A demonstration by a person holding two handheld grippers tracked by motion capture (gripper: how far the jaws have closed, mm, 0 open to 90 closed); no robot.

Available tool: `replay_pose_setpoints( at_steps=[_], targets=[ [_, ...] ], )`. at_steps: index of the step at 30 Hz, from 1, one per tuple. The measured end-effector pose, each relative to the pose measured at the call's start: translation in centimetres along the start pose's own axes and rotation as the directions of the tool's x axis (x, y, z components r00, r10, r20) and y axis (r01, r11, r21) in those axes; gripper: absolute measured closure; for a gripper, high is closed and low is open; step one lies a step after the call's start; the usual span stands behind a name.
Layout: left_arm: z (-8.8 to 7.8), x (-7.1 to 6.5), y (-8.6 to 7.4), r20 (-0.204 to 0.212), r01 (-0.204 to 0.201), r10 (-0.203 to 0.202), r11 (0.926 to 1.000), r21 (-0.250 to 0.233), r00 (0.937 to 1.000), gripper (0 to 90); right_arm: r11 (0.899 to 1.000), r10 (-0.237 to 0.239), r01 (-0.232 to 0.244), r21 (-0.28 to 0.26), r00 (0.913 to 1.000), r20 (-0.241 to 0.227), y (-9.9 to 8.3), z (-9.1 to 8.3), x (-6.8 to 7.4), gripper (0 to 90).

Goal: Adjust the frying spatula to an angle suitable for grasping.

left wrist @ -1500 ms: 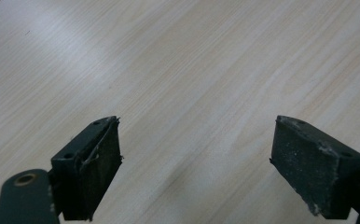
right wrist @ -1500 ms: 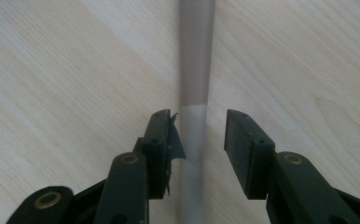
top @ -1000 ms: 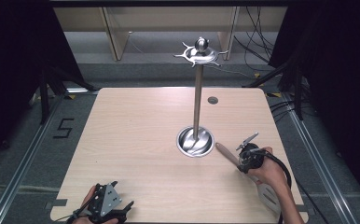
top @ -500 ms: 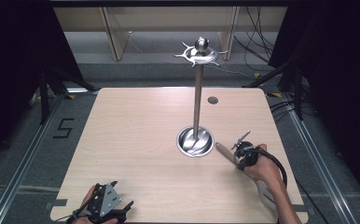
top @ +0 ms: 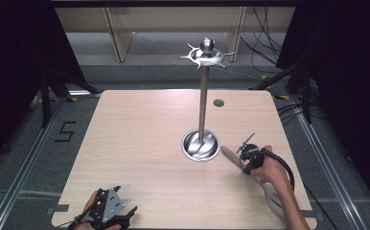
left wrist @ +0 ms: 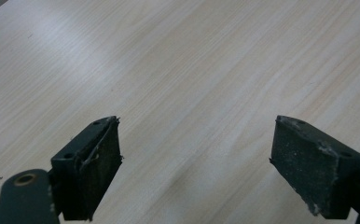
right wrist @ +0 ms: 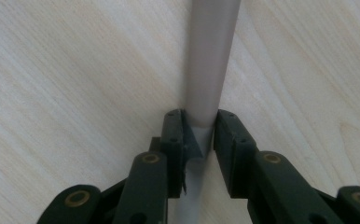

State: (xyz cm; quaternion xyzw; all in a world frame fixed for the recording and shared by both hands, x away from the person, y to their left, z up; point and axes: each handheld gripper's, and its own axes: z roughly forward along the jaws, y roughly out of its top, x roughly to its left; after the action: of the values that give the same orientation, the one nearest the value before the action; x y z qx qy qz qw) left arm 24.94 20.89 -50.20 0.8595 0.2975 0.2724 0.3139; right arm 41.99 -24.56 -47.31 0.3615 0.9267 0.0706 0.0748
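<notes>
Surface: pale wooden table (top: 140, 143), dark curtains around it.
Spatula: slotted turner (top: 262, 184) lying near the table's right edge, its handle tip pointing at the stand's base.
Handling: probably light, stiff and smooth; the round handle (right wrist: 211, 60) may roll, so grip mid-handle.
Right gripper (right wrist: 199, 135): just closed, clamped on the handle.
Left gripper (left wrist: 197, 154): released, jaws wide over bare wood.
Views: the high view alone gives the steel utensil stand (top: 202, 110).
</notes>
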Motion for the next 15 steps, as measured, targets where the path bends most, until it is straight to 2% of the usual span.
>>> replay_pose_setpoints(
  at_steps=[2,4,6,7,8,9,10,12,15],
  targets=[
    [0.0,-0.01,0.0,0.001,-0.001,0.001,1.0,0.0,1.0,15.0,1.0,0.004,-0.004,0.014,1.0,0.0,0.21,0.05,-0.05,74.2],
    [0.0,-0.02,0.01,0.002,-0.001,0.001,1.0,-0.001,1.0,15.1,1.0,-0.015,0.015,0.019,0.9999,-0.005,0.32,0.01,-0.09,74.7],
    [0.0,-0.03,0.02,0.002,0.0,0.0,1.0,-0.003,1.0,15.1,1.0,-0.016,0.016,0.016,0.9998,0.013,0.35,0.08,0.11,75.7],
    [-0.09,0.01,0.05,-0.003,-0.007,0.007,1.0,-0.001,1.0,15.1,0.998,-0.055,0.055,0.008,0.9985,-0.006,0.35,0.11,0.09,76.0],
    [-0.09,0.01,0.05,-0.003,-0.007,0.007,1.0,-0.001,1.0,15.1,0.998,-0.055,0.055,0.008,0.9985,-0.006,0.35,0.11,0.09,76.0],
    [-0.03,-0.01,0.02,0.001,0.0,0.0,1.0,-0.004,1.0,15.1,0.997,-0.076,0.076,0.003,0.9971,-0.001,0.31,0.14,-0.04,76.1],
    [-0.07,0.01,0.02,0.001,-0.001,0.001,1.0,-0.002,1.0,15.1,0.999,-0.043,0.043,0.01,0.9991,-0.003,0.26,0.03,0.22,76.1],
    [-0.17,0.07,0.03,-0.002,-0.009,0.009,1.0,0.003,1.0,15.1,0.998,-0.061,0.061,-0.004,0.9982,-0.002,0.18,0.07,0.09,76.2],
    [0.02,-0.1,-0.02,-0.011,0.025,-0.025,0.9993,-0.027,0.9996,15.1,0.999,-0.047,0.047,-0.016,0.9989,-0.003,-0.07,-0.07,0.13,76.2]
  ],
)
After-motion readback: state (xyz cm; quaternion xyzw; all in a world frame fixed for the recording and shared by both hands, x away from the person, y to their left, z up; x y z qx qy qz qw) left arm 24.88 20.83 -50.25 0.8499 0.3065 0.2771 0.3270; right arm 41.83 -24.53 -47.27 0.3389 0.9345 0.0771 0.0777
